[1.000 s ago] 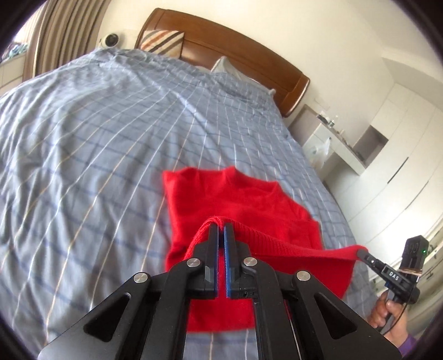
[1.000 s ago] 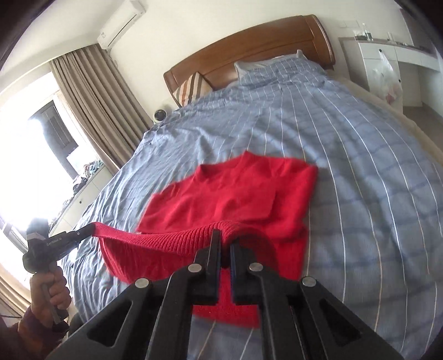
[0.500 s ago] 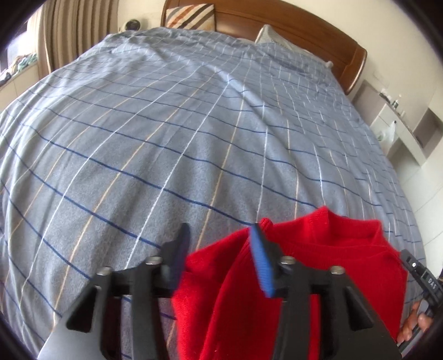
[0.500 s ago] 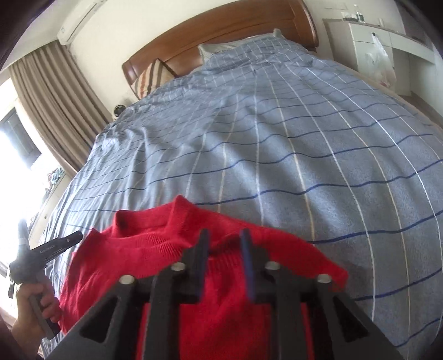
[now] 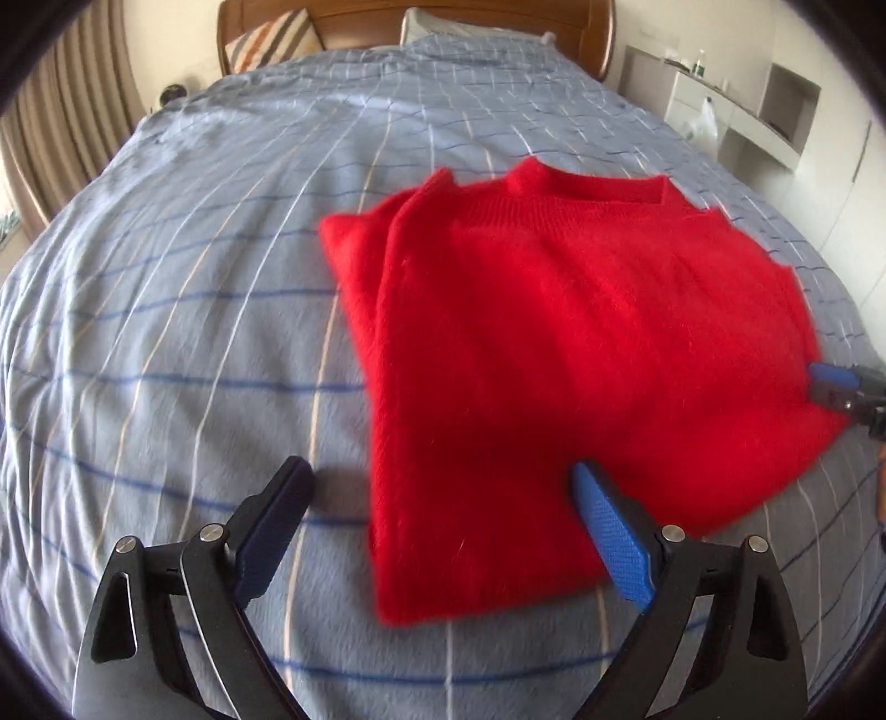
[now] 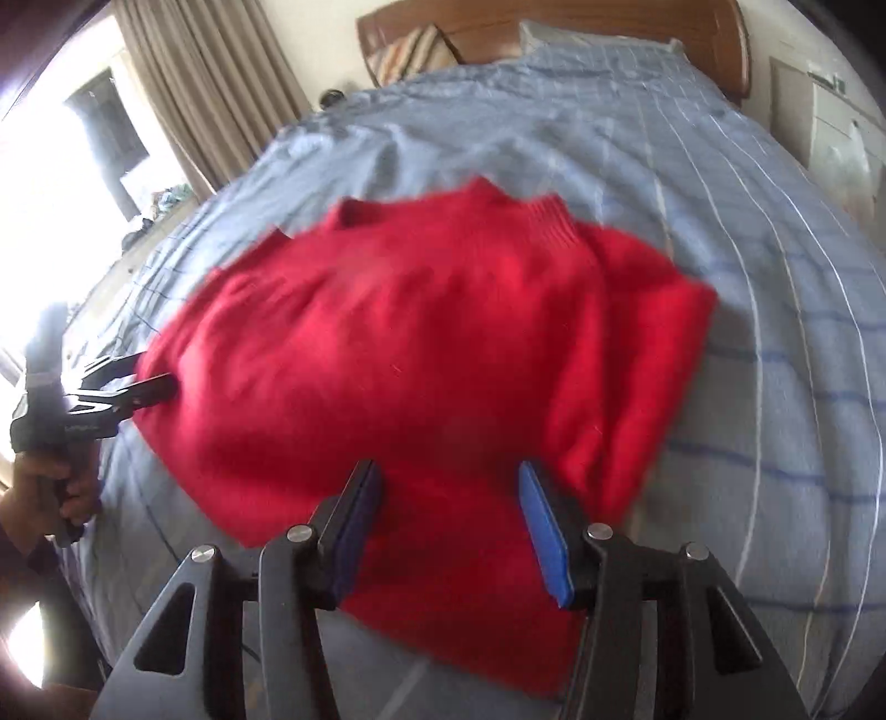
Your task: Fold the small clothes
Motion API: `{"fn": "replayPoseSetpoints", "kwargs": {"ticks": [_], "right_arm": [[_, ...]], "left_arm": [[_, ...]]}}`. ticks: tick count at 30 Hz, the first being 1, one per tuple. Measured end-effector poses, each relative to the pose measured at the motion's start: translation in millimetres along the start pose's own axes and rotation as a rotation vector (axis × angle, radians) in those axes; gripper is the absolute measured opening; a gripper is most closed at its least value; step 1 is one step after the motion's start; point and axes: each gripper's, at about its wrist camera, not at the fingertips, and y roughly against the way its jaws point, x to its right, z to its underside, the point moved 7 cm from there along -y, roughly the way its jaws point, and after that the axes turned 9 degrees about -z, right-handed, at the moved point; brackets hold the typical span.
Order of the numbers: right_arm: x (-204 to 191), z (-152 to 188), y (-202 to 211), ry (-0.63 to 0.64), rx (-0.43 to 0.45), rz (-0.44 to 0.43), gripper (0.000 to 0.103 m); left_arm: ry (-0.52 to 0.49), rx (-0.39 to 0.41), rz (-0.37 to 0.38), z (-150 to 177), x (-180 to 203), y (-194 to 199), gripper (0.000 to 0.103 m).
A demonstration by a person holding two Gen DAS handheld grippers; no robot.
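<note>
A red knit sweater (image 5: pixel 581 343) lies folded on the blue checked bed cover (image 5: pixel 194 288), collar toward the headboard. It also shows in the right wrist view (image 6: pixel 421 343). My left gripper (image 5: pixel 443 487) is open and empty, just off the sweater's near left corner. My right gripper (image 6: pixel 448 482) is open and empty over the sweater's near edge. The right gripper's tip shows at the right edge of the left wrist view (image 5: pixel 841 387). The left gripper and the hand holding it show in the right wrist view (image 6: pixel 122 387).
A wooden headboard (image 5: pixel 421 16) with a striped pillow (image 5: pixel 277 44) stands at the far end. White cabinets (image 5: pixel 742 105) are on the right, curtains (image 6: pixel 210 83) and a bright window on the left. The bed cover (image 6: pixel 775 310) spreads around the sweater.
Both grippers carried the sweater's hem up to the collar, let go and opened. They have drawn back toward me, and the sweater now lies folded in half.
</note>
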Motion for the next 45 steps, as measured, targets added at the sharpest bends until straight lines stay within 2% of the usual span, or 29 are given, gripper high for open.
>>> {"fn": "replayPoseSetpoints", "kwargs": {"ticks": [3, 7, 12, 16, 18, 20, 22, 23, 24, 25, 26, 27, 31, 33, 36, 40, 42, 44, 45], "right_arm": [[-2, 13, 37, -0.018, 0.042, 0.056, 0.054], [1, 22, 63, -0.093, 0.109, -0.007, 0.068], [25, 38, 49, -0.27, 0.133, -0.084, 0.069], [47, 5, 60, -0.353, 0.219, -0.129, 0.069], [59, -14, 50, -0.403, 0.193, -0.164, 0.077], [71, -24, 30, -0.454, 0.15, -0.18, 0.077], [66, -30, 7, -0.461, 0.103, -0.226, 0.076], [58, -34, -2, -0.441, 0.076, -0.251, 0.066], [50, -36, -12, -0.413, 0.033, -0.237, 0.056], [45, -38, -19, -0.392, 0.003, -0.183, 0.03], [40, -43, -18, -0.381, 0.006, -0.143, 0.016], [35, -50, -14, -0.377, 0.023, -0.122, 0.013], [-21, -95, 12, -0.3, 0.087, -0.152, 0.012], [-64, -119, 11, -0.233, 0.078, -0.169, 0.012], [-131, -142, -14, -0.131, 0.028, -0.196, 0.012], [-201, -136, -69, -0.01, -0.048, -0.182, 0.012], [-224, -126, -103, 0.027, -0.086, -0.141, 0.012], [-240, -112, -131, 0.046, -0.122, -0.121, 0.022], [-248, -104, -142, 0.028, -0.148, -0.168, 0.028]], "left_arm": [[0.069, 0.045, -0.007, 18, -18, 33, 0.095], [0.098, 0.096, -0.045, 44, -21, 66, 0.097], [0.098, 0.115, -0.073, 79, -12, 77, 0.097], [0.123, 0.128, -0.112, 100, -24, 76, 0.097], [0.163, 0.122, -0.111, 107, -32, 74, 0.097], [0.203, 0.118, -0.097, 109, -40, 74, 0.097], [0.214, 0.124, -0.109, 110, -47, 77, 0.097], [0.216, 0.131, -0.117, 110, -51, 78, 0.097], [0.221, 0.139, -0.123, 113, -56, 79, 0.097], [0.229, 0.143, -0.129, 114, -61, 79, 0.097], [0.244, 0.145, -0.137, 114, -68, 78, 0.097], [0.264, 0.146, -0.145, 116, -75, 77, 0.097], [0.362, 0.176, -0.151, 123, -103, 74, 0.097], [0.389, 0.177, -0.16, 123, -111, 72, 0.097], [0.42, 0.2, -0.156, 119, -119, 75, 0.097], [0.454, 0.191, -0.15, 123, -130, 74, 0.097], [0.46, 0.189, -0.148, 123, -132, 73, 0.097], [0.45, 0.188, -0.159, 123, -131, 73, 0.097], [0.442, 0.185, -0.165, 123, -130, 72, 0.097]]}}
